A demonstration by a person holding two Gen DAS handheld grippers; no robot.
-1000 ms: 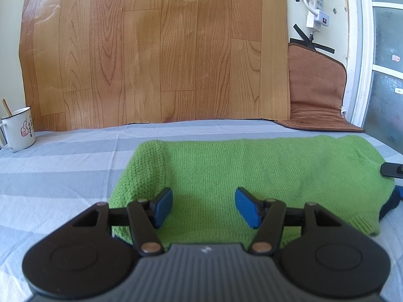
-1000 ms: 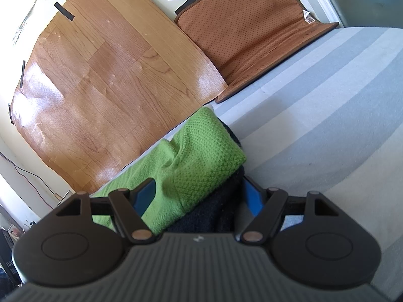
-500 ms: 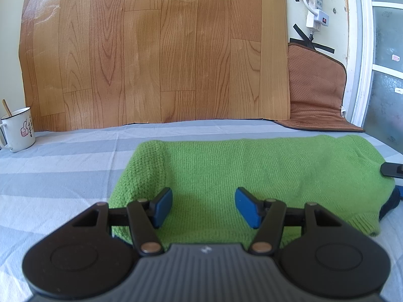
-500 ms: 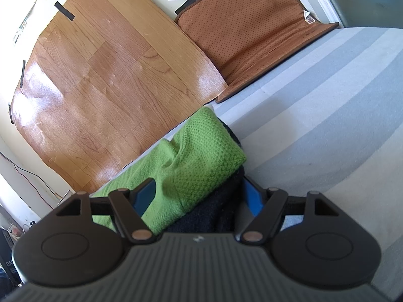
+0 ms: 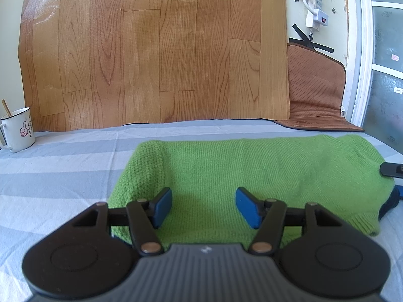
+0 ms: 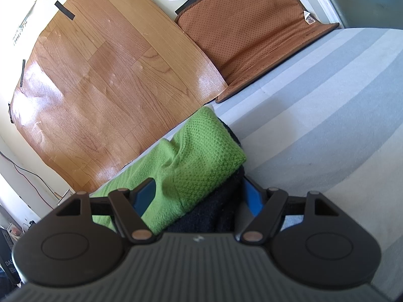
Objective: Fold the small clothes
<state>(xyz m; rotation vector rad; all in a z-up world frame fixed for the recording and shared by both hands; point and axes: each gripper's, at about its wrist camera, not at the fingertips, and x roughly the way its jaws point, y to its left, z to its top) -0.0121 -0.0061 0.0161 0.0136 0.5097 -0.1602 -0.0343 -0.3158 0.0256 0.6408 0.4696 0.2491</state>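
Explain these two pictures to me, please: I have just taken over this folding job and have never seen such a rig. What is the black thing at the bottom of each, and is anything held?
No robot arm is here. A person holds a hand-held two-finger gripper in each hand, and each carries a wide-angle camera that looks forward along its blue-padded fingers. The black body at the bottom of each picture is that gripper itself.

The left wrist view shows the left gripper above a green knitted sweater, which lies on a striped grey sheet. Its jaws stand apart, with nothing gripped. A white mug stands far left.

The right wrist view shows the right gripper at one end of the same sweater. The green knit and a dark fabric under it lie between its jaws; whether the pads press on them I cannot tell.
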